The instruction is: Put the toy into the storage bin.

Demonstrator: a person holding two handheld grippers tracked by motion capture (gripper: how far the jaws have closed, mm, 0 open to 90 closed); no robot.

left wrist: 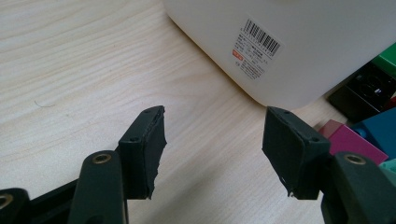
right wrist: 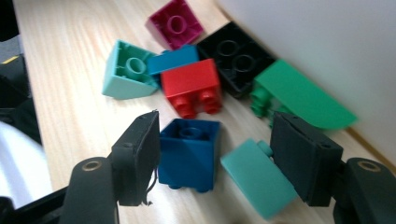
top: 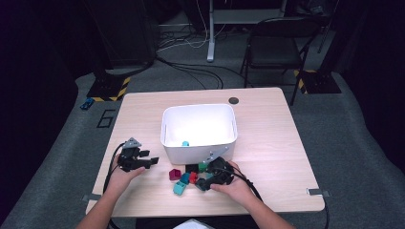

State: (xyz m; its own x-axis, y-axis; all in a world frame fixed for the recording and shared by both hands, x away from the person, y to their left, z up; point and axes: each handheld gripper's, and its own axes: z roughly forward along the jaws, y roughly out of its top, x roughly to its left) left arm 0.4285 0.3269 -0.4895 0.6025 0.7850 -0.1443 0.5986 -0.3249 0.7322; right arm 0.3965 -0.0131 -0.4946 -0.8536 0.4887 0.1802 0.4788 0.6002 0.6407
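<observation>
Counter [top: 267,157] of pale wood carries everything, with a white bin [top: 199,133] near its middle. From the bin, a cluster of toy bricks lies at six o'clock, close against its near wall, and inside the bin a small teal piece [top: 185,143] sits by that same wall. At the bin's eight o'clock the left claw [top: 150,162] rests in the person's left hand [top: 120,177]; its jaws stand wide apart with nothing between them, bare wood showing in the gap in the left gripper view, and the bin's barcode label [left wrist: 256,49] is up at one o'clock from them. The right claw [top: 201,183] is held by the right hand [top: 232,183] at the cluster's right edge, jaws spread wide. In the right gripper view a dark blue brick [right wrist: 189,154] lies between them, next to the left jaw, not clamped, and a light teal brick [right wrist: 257,182] lies by the right jaw. Beyond the blue brick, at twelve o'clock, sits a red brick [right wrist: 191,84]; a black brick [right wrist: 236,56] and a green brick [right wrist: 299,95] lie against the bin wall, a blue plate [right wrist: 173,59] sits just behind the red brick, a mint sloped brick [right wrist: 127,70] at eleven o'clock, and a magenta brick [right wrist: 175,23] farthest off.
</observation>
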